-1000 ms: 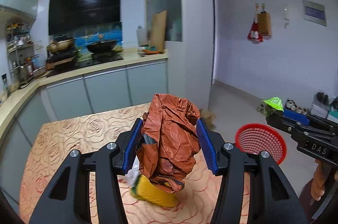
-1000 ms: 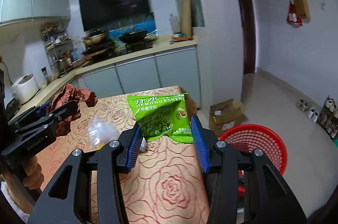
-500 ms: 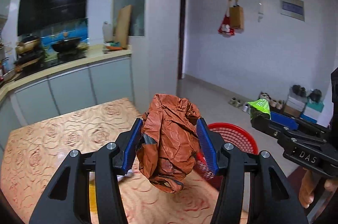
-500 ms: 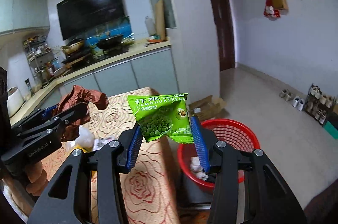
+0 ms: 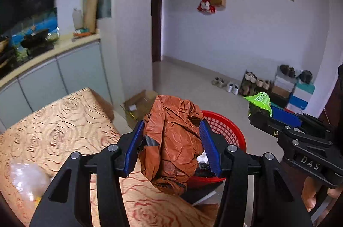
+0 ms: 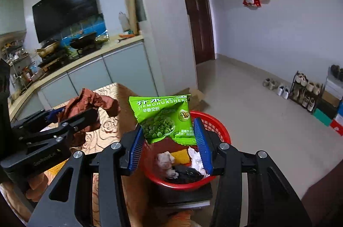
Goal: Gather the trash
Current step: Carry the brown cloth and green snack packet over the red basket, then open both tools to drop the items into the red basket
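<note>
Your right gripper (image 6: pixel 170 139) grips the green packet (image 6: pixel 165 118), the left gripper (image 5: pixel 171 147) the brown wrapper (image 5: pixel 173 141); clear the basket (image 6: pixel 223 128) rim before letting go.

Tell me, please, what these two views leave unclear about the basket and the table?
- Basket, left wrist view: the brown wrapper hides its contents.
- Basket, right wrist view: the green packet and right gripper cover part; the dark item is unidentifiable.
- Clear bag on the table: blurred near the edge.
</note>
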`<state>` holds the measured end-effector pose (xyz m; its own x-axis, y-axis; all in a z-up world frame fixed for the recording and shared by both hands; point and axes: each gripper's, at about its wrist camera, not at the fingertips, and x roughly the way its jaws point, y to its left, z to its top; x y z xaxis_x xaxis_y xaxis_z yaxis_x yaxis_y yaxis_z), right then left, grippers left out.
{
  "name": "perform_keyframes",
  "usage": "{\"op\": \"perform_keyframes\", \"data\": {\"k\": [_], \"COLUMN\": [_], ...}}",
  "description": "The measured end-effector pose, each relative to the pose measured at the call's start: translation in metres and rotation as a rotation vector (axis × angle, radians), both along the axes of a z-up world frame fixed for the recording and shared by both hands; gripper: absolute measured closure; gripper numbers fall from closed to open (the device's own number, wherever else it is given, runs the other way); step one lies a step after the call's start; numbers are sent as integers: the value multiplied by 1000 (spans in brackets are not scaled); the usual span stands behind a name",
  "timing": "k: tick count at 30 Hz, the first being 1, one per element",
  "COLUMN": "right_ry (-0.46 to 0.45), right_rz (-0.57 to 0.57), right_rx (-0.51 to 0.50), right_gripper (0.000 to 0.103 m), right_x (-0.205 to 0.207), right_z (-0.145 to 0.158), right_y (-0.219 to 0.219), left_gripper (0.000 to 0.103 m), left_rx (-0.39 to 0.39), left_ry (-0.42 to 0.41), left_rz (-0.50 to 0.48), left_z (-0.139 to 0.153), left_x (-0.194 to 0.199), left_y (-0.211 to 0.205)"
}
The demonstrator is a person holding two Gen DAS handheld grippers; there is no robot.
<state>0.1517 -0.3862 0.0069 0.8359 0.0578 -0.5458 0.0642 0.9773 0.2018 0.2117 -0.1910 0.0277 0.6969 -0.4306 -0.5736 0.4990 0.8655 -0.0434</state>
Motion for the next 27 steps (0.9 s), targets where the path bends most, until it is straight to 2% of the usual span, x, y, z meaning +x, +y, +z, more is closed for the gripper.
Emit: {"op": "perform_keyframes", "data": {"k": [8, 15, 25, 27], "right_ry": [86, 162, 227, 237], "right_rz": [-23, -49, -47, -40], "right_rx": [17, 45, 74, 74], "right_gripper": [59, 59, 57, 53], "right_x": [23, 45, 63, 64], "right_z": [-32, -59, -87, -91], "right_y": [-13, -24, -24, -23], "left_gripper": [52, 51, 48, 47], "left_rx": [68, 81, 107, 108], "left_ry": [74, 151, 191, 190], "left_rz": [-40, -61, -74, -80], "left_z": [-33, -56, -70, -70], "left_x": [29, 50, 67, 67], "left_y": [-33, -49, -55, -55]}}
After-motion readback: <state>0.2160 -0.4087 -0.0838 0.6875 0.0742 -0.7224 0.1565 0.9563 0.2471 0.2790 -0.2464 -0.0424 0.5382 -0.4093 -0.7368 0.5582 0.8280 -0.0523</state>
